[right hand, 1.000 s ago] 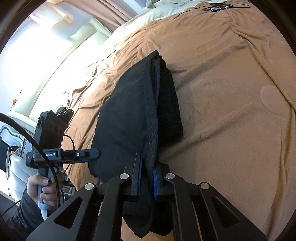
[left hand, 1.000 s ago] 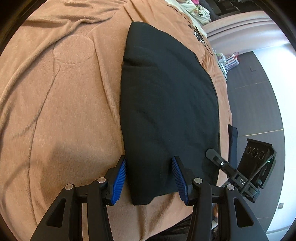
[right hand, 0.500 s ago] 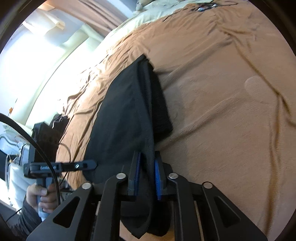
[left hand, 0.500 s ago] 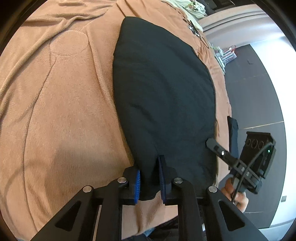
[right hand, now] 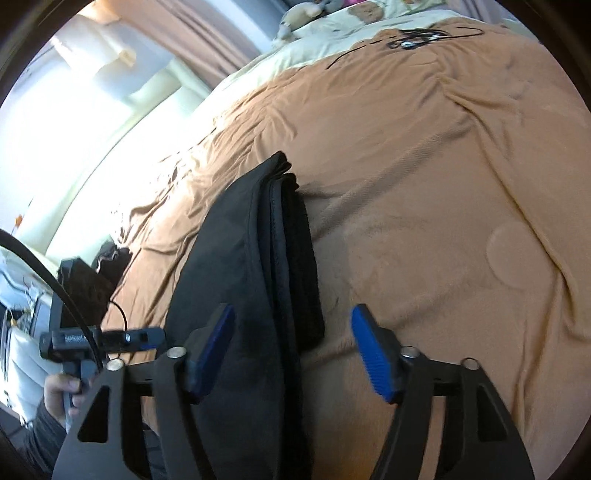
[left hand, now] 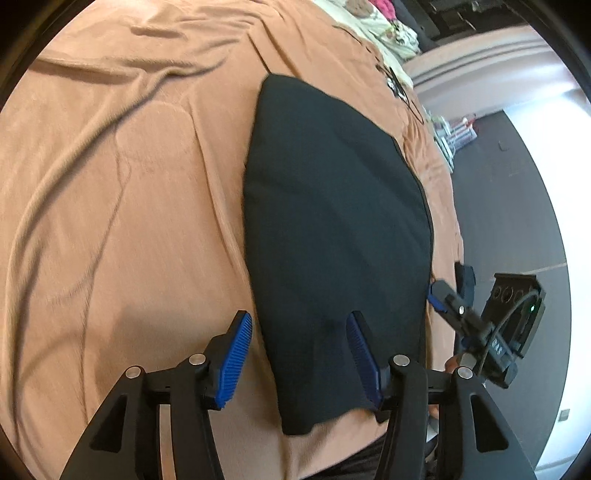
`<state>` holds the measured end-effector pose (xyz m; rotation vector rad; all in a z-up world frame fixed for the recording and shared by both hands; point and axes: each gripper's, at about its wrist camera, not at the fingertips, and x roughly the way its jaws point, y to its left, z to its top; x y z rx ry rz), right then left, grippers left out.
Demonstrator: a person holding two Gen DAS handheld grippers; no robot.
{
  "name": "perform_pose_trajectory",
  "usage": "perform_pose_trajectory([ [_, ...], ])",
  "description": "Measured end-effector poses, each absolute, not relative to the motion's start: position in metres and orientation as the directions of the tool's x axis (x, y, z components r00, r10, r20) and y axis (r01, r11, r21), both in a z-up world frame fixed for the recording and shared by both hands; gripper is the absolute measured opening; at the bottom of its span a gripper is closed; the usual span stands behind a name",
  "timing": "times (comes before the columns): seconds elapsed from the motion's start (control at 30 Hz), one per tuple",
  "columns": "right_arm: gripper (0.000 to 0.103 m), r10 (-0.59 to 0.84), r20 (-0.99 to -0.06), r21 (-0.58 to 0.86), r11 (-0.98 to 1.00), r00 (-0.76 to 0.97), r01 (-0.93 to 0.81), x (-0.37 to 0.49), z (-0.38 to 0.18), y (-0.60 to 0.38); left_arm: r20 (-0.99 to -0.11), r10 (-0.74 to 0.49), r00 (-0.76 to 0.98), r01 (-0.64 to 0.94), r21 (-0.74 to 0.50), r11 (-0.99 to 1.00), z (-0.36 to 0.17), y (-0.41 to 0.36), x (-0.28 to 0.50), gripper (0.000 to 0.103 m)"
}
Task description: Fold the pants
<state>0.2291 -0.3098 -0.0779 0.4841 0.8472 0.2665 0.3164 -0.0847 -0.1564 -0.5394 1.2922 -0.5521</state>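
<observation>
The black pants (left hand: 332,221) lie folded into a long flat slab on the tan bedspread (left hand: 110,203). My left gripper (left hand: 301,358) hangs over their near corner. Its jaws are opening, and the blue pads stand clear on either side of the cloth. In the right wrist view the pants (right hand: 258,277) show stacked layers along their right edge. My right gripper (right hand: 293,352) straddles that edge near the bed's front. Its jaws are opening too, with the cloth between the pads but not pinched. Each gripper also shows in the other's view, the right gripper (left hand: 448,301) and the left gripper (right hand: 147,336).
The bedspread (right hand: 443,184) is creased and covers most of the bed. A dark cable or glasses (right hand: 417,38) lies at its far end beside pale patterned bedding (right hand: 351,22). A hand (right hand: 61,395) holds the left tool. Dark floor (left hand: 517,184) lies past the bed's right side.
The left gripper pinched the pants' corner half a second ago and has let go. The right gripper, shut on the layered edge before, has opened wide and released it.
</observation>
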Motion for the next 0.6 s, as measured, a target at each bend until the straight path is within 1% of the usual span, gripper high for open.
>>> perform_pose_trajectory([
  [0.1,0.068,0.436,-0.65,0.521,0.852,0.623,-0.052,0.243,-0.082,-0.31,-0.734,-0.649,0.197,0.063,-0.652,0.756,-0.161,-0.083,0.324,0.055],
  [0.3,0.068,0.454,-0.657,0.53,0.846,0.602,-0.059,0.258,-0.089,-0.309,-0.702,-0.684,0.199,0.033,-0.693,0.72,-0.171,-0.078,0.331,0.055],
  [0.4,0.068,0.453,-0.667,0.531,0.846,0.591,-0.048,0.262,-0.093,-0.308,-0.666,-0.718,0.2,-0.001,-0.733,0.68,-0.18,-0.07,0.32,0.055],
  [0.53,0.068,0.462,-0.669,0.535,0.843,0.582,-0.055,0.265,-0.095,-0.303,-0.65,-0.738,0.18,0.001,-0.75,0.661,-0.18,-0.07,0.305,0.055],
  [0.6,0.068,0.457,-0.676,0.526,0.849,0.578,-0.056,0.265,-0.095,-0.299,-0.66,-0.731,0.174,0.01,-0.741,0.672,-0.18,-0.07,0.297,0.051],
])
